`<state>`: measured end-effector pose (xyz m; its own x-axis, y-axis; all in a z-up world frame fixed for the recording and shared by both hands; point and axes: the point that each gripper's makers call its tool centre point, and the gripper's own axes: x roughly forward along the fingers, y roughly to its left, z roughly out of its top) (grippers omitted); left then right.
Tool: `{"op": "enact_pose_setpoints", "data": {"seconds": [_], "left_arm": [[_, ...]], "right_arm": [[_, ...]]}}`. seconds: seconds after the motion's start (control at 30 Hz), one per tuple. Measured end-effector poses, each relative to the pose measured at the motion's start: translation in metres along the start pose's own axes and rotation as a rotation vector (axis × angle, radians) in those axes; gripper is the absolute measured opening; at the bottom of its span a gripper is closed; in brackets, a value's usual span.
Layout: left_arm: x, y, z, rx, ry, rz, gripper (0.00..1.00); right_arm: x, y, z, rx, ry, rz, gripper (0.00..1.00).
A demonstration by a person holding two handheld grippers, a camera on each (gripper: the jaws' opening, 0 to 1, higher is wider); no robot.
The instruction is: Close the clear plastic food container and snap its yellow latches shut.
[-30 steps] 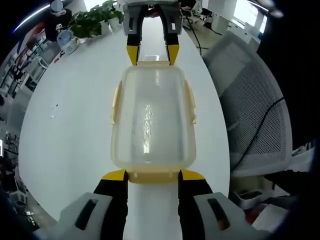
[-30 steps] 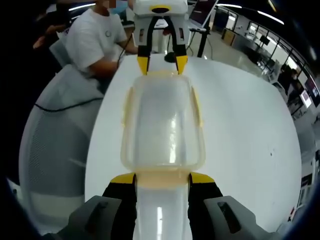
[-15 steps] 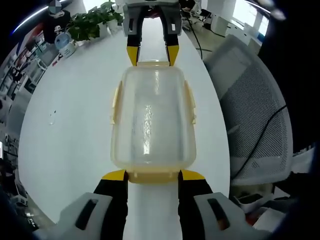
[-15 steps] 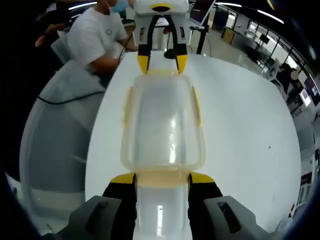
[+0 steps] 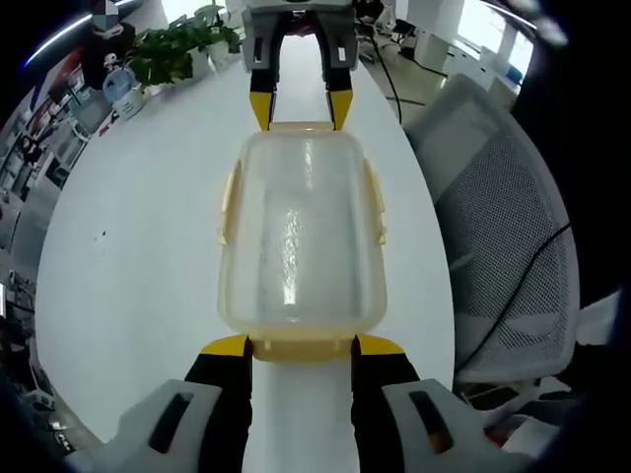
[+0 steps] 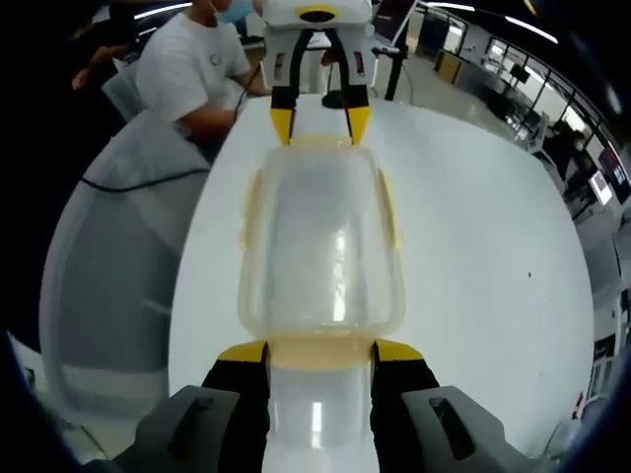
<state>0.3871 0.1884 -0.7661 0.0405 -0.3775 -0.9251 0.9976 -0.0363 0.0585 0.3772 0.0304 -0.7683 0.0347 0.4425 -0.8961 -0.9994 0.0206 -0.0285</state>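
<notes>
The clear plastic food container (image 5: 301, 236) lies lengthwise between the two tongs on a white table (image 5: 138, 246), lid on. The left gripper (image 5: 301, 345) stands spread, its yellow tips flanking the yellow latch (image 5: 301, 348) at the container's near end, seemingly touching it. The right gripper (image 6: 320, 352) is likewise spread, its tips either side of the opposite end latch (image 6: 320, 353). Each gripper appears beyond the container's far end in the other's view. The side latches (image 5: 376, 202) lie flat against the walls. A mesh chair (image 5: 503, 227) stands beside the table.
</notes>
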Motion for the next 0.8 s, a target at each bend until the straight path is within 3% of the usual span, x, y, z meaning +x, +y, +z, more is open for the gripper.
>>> {"op": "enact_pose_setpoints", "data": {"seconds": [0.8], "left_arm": [[0.018,-0.001,0.038,0.0,-0.005,-0.005,0.38]], "right_arm": [[-0.015,0.001,-0.04,0.007,0.014,0.001,0.38]]}}
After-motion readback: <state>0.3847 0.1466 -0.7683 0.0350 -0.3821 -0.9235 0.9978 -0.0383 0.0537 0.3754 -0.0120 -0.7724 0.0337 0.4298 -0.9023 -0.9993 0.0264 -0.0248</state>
